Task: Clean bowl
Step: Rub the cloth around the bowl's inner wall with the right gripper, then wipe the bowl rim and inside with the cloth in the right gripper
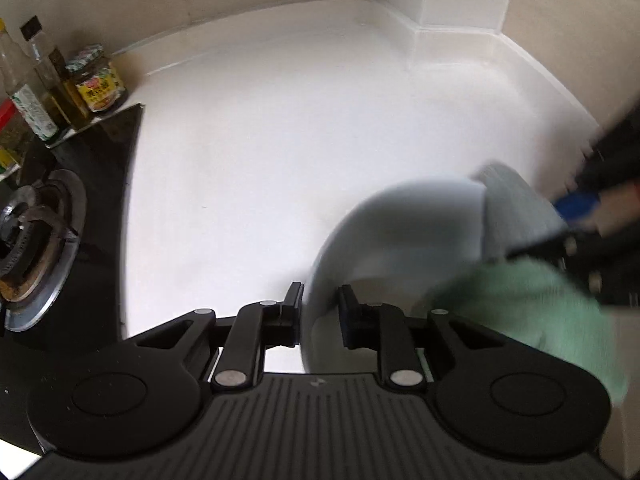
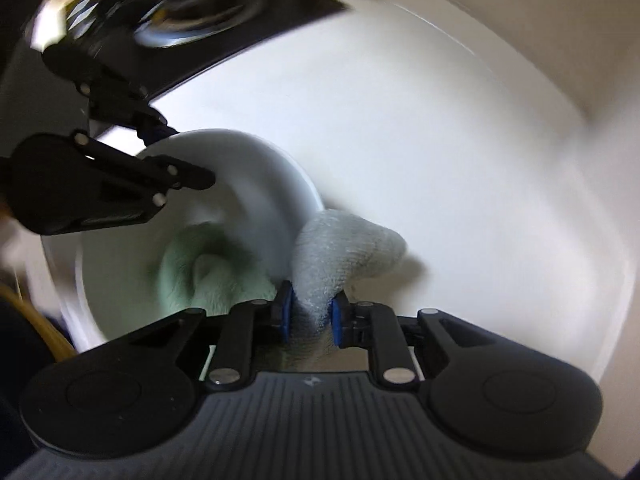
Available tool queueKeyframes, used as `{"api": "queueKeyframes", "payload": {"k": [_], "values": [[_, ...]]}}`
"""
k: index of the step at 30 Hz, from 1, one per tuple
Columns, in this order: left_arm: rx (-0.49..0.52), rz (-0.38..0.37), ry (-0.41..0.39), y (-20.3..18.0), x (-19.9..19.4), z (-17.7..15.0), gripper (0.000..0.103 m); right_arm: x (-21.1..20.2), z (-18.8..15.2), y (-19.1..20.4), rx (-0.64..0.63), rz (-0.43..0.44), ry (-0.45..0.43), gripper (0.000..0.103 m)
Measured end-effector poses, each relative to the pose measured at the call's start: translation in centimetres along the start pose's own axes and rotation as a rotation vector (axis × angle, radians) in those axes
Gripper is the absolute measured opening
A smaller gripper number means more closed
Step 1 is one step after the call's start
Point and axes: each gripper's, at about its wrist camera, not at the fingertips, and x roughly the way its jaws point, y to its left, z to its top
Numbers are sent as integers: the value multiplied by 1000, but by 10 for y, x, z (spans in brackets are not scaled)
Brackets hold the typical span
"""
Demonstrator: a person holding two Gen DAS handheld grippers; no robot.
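Wiping bowl with claw-held cloth

The bowl sits on the counter, stove burner to its left, cloth inside.

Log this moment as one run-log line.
stage: wiping | left gripper: straddles white bowl rim | right gripper: shut on grey-green cloth | cloth: draped over rim, green part inside | surface: white counter
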Motion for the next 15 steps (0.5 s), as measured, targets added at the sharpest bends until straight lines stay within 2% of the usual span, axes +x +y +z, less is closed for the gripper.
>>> {"api": "queueKeyframes", "payload": {"k": [3,7,15], "values": [[6,8,6,0,2,1,27,-7,-17,8,113,-29,-6,17],[-42,4,42,7,0,1,20,-5,-11,7,159,-63,0,15],[-110,1,49,18,-18,-1,15,-8,-7,9,151,-94,-4,14]]}}
